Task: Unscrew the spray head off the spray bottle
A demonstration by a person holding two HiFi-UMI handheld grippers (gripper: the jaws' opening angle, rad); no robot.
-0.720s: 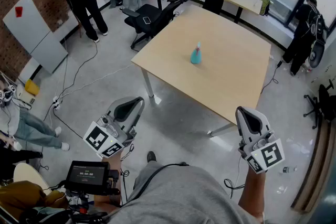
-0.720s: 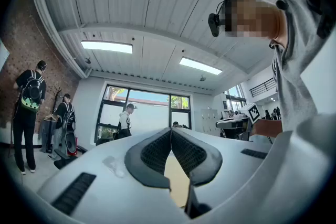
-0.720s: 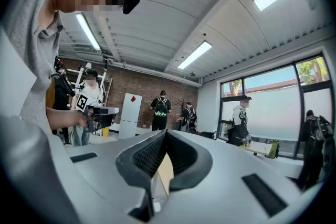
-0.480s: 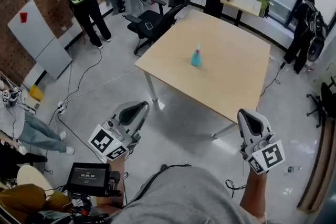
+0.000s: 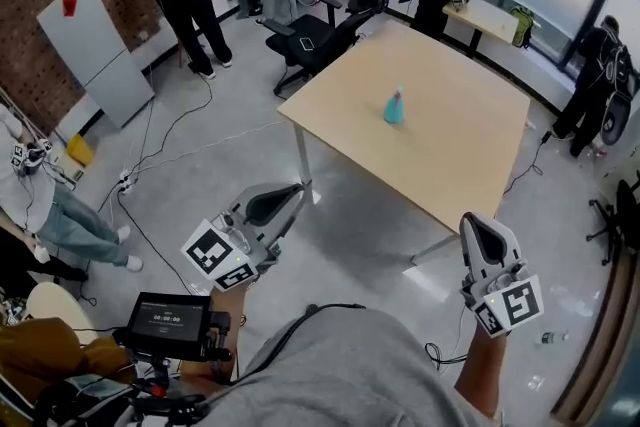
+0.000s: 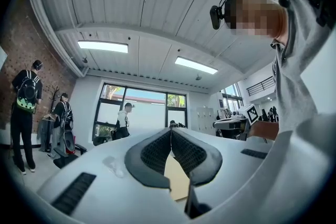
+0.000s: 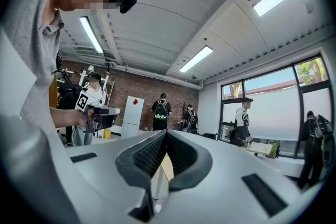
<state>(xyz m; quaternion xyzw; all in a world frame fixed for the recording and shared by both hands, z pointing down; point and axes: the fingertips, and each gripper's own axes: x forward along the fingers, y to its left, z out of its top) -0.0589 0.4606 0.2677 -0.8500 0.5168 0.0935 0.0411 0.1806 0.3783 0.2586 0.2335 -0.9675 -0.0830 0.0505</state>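
Both L gripper (image 5: 297, 188) & R gripper (image 5: 473, 221) fingers (image 6: 149, 155) together; spray bottle (image 5: 395, 107) far ahead.

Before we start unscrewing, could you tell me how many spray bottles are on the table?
1: the teal spray bottle stands upright near the middle of the wooden table; nothing there could hide another.

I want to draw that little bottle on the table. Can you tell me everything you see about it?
The spray bottle is small and teal, wider at the bottom, with its spray head on top. It stands upright, alone, near the middle of the pale wooden table. Only the table touches it. Finer details are too small to tell.
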